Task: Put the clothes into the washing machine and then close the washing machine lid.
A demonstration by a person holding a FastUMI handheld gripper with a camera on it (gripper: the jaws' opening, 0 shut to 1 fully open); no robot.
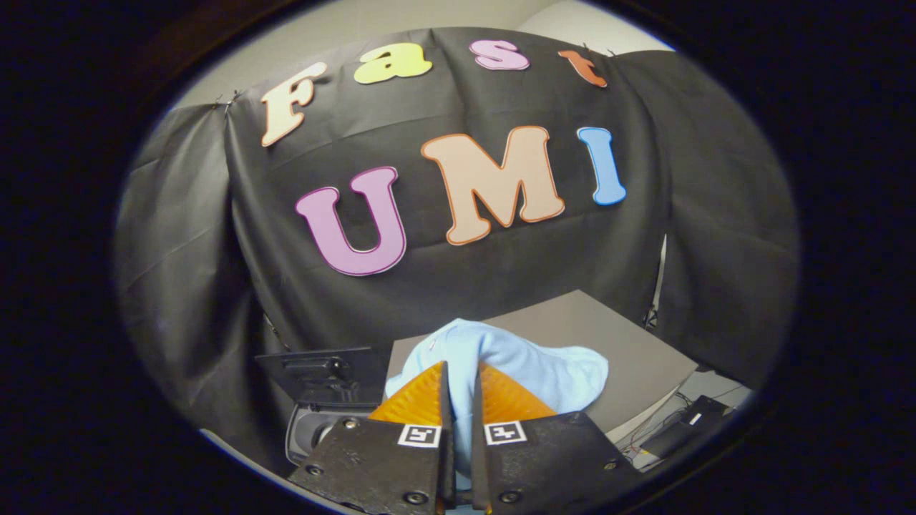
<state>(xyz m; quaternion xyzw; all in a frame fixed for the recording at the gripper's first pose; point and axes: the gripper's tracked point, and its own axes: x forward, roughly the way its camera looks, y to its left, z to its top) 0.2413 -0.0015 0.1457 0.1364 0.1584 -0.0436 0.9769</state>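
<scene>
Gripper: we held it level, pointing toward the booth wall; its fingers were almost closed, with only a thin gap between them.
Grasp: we saw a fold of the light blue cloth pinched between both fingers.
Cloth: it bulged just ahead of the fingertips, above the grey table.
Washing machine: it stood below and beside the fingers, with its dark lid raised.

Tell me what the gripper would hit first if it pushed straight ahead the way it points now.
Nothing new at first: the gripper already has its jaws closed on the light blue garment. Straight beyond that lies the grey board, then probably the black cloth wall; depth is unclear.
</scene>
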